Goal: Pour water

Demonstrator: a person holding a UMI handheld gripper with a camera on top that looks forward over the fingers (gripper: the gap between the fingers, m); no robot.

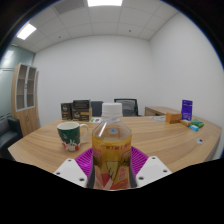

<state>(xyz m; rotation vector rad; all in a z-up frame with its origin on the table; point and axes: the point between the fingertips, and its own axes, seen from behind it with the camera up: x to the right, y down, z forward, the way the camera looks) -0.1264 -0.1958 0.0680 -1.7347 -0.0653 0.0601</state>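
Gripper view shows we've got the bottle (112, 150) clamped upright between both pads (86, 158), white cap at 12 o'clock, with the green cup (69, 134) on the table (170, 135) near at 10 o'clock, so we'd tip leftward.

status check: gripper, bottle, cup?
Gripper shut on bottle, upright. Cup on table, ahead-left. Nothing between bottle and cup.

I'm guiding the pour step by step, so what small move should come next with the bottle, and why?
Probably carry the bottle left toward the cup, then tilt. The gripper appears shut on the upright bottle, and the cup stands on the table just left of it, not yet under the neck.
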